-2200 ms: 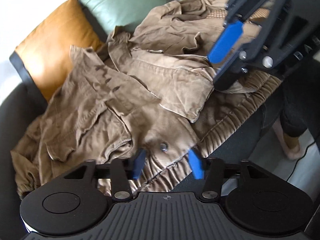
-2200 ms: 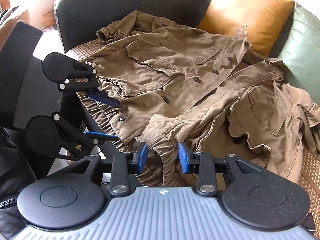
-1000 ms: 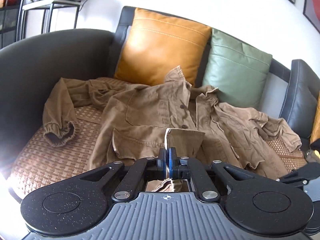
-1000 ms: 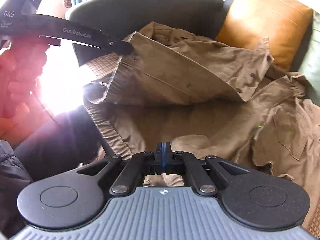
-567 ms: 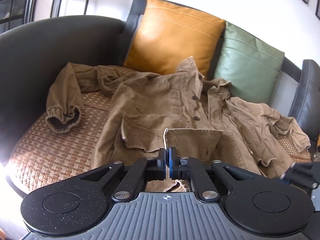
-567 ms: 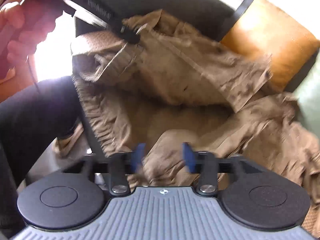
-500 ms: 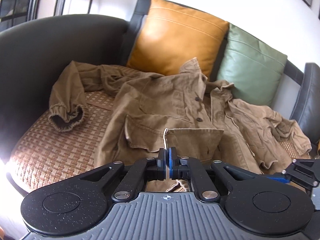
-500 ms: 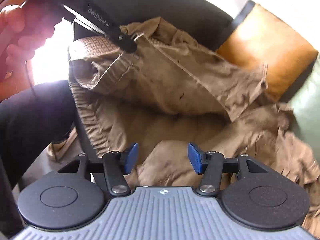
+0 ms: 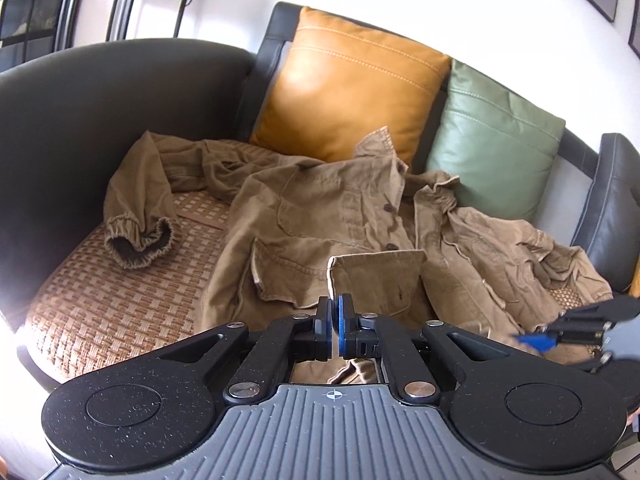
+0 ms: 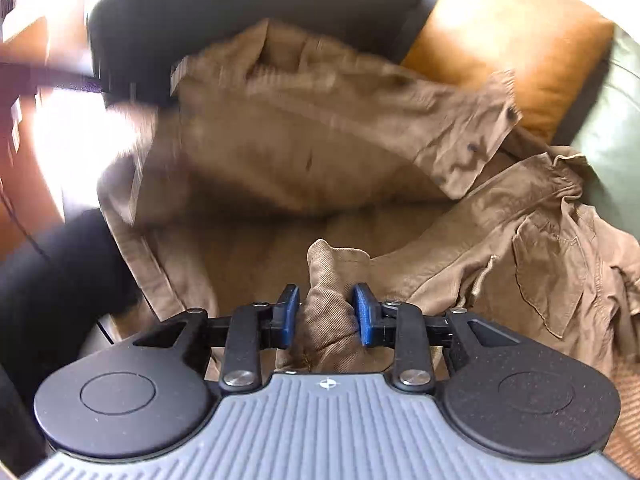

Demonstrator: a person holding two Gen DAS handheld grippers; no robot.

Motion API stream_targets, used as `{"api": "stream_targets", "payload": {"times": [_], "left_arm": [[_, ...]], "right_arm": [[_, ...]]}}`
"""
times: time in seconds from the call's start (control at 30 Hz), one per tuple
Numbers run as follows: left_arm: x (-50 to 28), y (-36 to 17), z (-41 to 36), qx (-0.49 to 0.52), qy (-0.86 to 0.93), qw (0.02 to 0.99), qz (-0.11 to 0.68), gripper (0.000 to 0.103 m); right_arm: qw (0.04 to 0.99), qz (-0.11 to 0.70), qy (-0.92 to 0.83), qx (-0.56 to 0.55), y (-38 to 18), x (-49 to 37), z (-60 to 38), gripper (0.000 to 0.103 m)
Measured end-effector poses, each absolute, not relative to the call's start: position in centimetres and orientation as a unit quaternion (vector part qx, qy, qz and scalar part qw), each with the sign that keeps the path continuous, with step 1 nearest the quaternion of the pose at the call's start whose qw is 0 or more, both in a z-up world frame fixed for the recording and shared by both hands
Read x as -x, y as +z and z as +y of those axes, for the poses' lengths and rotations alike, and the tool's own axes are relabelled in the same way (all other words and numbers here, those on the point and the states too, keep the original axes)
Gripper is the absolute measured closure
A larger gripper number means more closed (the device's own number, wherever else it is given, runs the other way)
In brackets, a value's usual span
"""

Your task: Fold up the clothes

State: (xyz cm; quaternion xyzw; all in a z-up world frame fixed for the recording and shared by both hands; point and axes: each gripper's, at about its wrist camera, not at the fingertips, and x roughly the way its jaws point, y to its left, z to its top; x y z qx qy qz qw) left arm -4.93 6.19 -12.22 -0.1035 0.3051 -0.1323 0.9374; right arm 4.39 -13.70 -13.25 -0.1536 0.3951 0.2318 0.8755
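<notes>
Tan jacket [image 9: 332,216] lies spread open on the sofa [image 9: 100,312] seat, collar near the orange cushion [image 9: 352,84], one sleeve out toward the sofa arm, the other side crumpled below the green cushion [image 9: 496,136]. Left gripper [image 9: 335,330]: jaws together, clamped on the jacket's front edge, that flap lifted off the seat. Right gripper [image 10: 327,316]: jaws closing around a bunched fold of the jacket's hem, cloth between them, pads touching it. The right view is motion-blurred on the side away from the orange cushion.
</notes>
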Motion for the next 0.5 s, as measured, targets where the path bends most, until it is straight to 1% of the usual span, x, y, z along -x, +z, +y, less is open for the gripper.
{"api": "stream_targets", "payload": {"times": [0.1, 0.2, 0.27, 0.3, 0.37, 0.43, 0.5], "left_arm": [[5.2, -12.0, 5.9, 0.102, -0.136, 0.938, 0.303, 0.103], [5.3, -11.9, 5.5, 0.099, -0.135, 0.938, 0.303, 0.103], [5.2, -11.9, 5.4, 0.100, -0.136, 0.937, 0.306, 0.103], [5.3, -11.9, 5.3, 0.100, -0.136, 0.937, 0.307, 0.103], [5.4, -11.8, 5.0, 0.096, -0.142, 0.936, 0.308, 0.103], [5.6, -11.6, 4.6, 0.089, -0.152, 0.935, 0.307, 0.103], [5.9, -11.4, 4.0, 0.079, -0.164, 0.935, 0.306, 0.103]], "right_arm": [[0.875, 0.389, 0.265, 0.112, -12.3, -4.2, -14.0, 0.069], [0.857, 0.403, 0.298, 0.118, -13.4, -3.5, -12.8, 0.069], [0.844, 0.422, 0.302, 0.138, -15.5, -3.4, -11.6, 0.068], [0.839, 0.430, 0.299, 0.146, -16.9, -3.3, -11.1, 0.065], [0.835, 0.432, 0.297, 0.164, -19.1, -2.9, -10.2, 0.055], [0.845, 0.398, 0.300, 0.194, -19.0, -1.6, -9.7, 0.049], [0.851, 0.387, 0.306, 0.179, -17.4, -0.8, -10.6, 0.047]]}}
